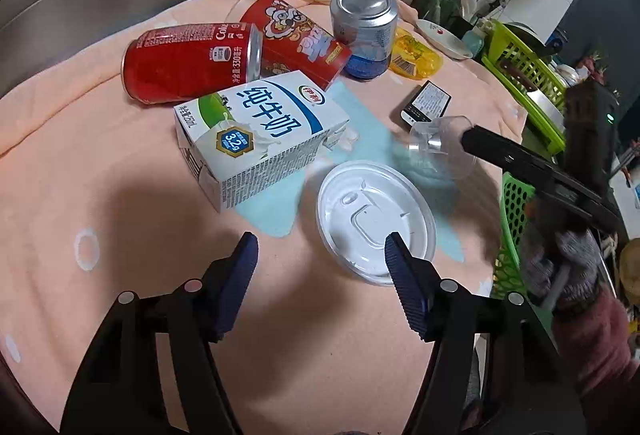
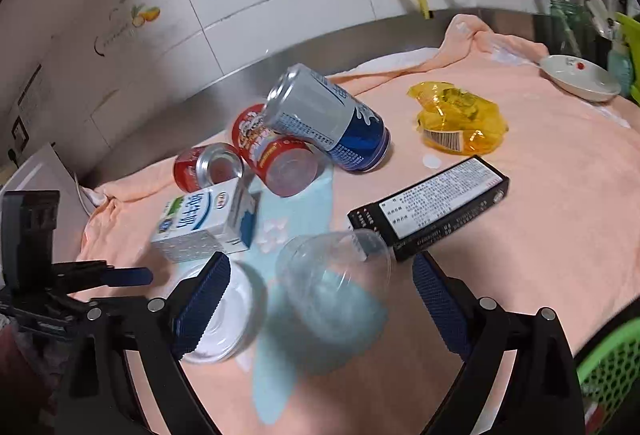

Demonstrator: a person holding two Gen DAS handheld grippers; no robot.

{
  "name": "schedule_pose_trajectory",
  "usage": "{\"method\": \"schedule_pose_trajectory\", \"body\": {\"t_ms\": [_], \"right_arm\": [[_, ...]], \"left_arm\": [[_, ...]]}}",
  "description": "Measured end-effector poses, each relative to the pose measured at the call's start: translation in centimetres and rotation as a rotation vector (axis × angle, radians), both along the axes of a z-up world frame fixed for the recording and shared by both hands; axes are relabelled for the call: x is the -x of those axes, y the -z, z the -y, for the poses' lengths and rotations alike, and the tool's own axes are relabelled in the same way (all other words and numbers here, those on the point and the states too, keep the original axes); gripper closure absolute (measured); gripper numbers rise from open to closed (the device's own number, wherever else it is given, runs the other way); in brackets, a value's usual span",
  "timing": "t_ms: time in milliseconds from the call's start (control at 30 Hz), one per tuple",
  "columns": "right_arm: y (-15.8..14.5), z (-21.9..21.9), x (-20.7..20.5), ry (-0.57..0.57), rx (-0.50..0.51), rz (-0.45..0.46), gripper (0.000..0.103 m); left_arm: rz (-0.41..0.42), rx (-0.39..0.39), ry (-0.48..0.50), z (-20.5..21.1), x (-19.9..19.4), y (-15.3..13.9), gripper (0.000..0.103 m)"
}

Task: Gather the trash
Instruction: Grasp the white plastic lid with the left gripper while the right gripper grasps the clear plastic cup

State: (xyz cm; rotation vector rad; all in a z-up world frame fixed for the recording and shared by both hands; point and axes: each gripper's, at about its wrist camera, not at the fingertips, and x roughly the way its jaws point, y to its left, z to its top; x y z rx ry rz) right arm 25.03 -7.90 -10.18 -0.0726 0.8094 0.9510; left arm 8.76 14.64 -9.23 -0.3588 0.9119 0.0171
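Left gripper with black frame, ribbed navy finger pads, round silver bolts, right gripper built the same, grey knitted glove, maroon fuzzy sleeve

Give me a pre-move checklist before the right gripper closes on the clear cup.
1. Right gripper open: ok, fingers spread wide.
2. Clear cup between the fingers: ok, it lies on its side in the gap, blurred.
3. White lid clear of the grasp: not ok, it sits right behind the left finger.
4. Black box clear: cannot tell, its end looks close to the cup's rim.
5. Left gripper out of the way: ok, open over the lid.
6. Green basket in reach: ok.
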Motion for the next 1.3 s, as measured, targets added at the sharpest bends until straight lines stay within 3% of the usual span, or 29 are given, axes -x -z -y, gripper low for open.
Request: {"method": "schedule_pose_trajectory", "body": {"t_ms": [133,433,633,800,933,1167,1300], "right_arm": [[0.6,-1.1,-1.2,-0.040,0.013,-0.012,0.014],[1.8,-2.4,-1.9,-0.090,0.066,0.002,0.014],[1.7,-2.8,-0.9,-0.090,0.118,0.060,0.034],[1.8,-2.2,-0.3,-0.072,0.109,0.079,0.035],[1.4,-1.5,0.2,-0.046,0.083,0.079,0.035],[-0.3,0.9,2.4,0.004,0.021,0.085,0.035],[-1.3,2.6,3.8,0.044,-0.014,0.089,0.035]], "left_arm": [[-0.014,0.008,0.016,-0.1,-0.6,0.4,0.047],[-0.046,0.015,0.036,0.2,-2.1,1.5,0.051],[-0.055,0.008,0.041,0.4,-2.7,1.7,0.057],[-0.063,-0.007,0.047,0.5,-3.1,1.9,0.061],[-0.063,-0.011,0.051,0.7,-3.5,2.0,0.073],[-0.070,-0.035,0.056,1.2,-3.9,2.1,0.073],[-0.067,-0.071,0.057,1.8,-4.2,1.9,0.084]]}}
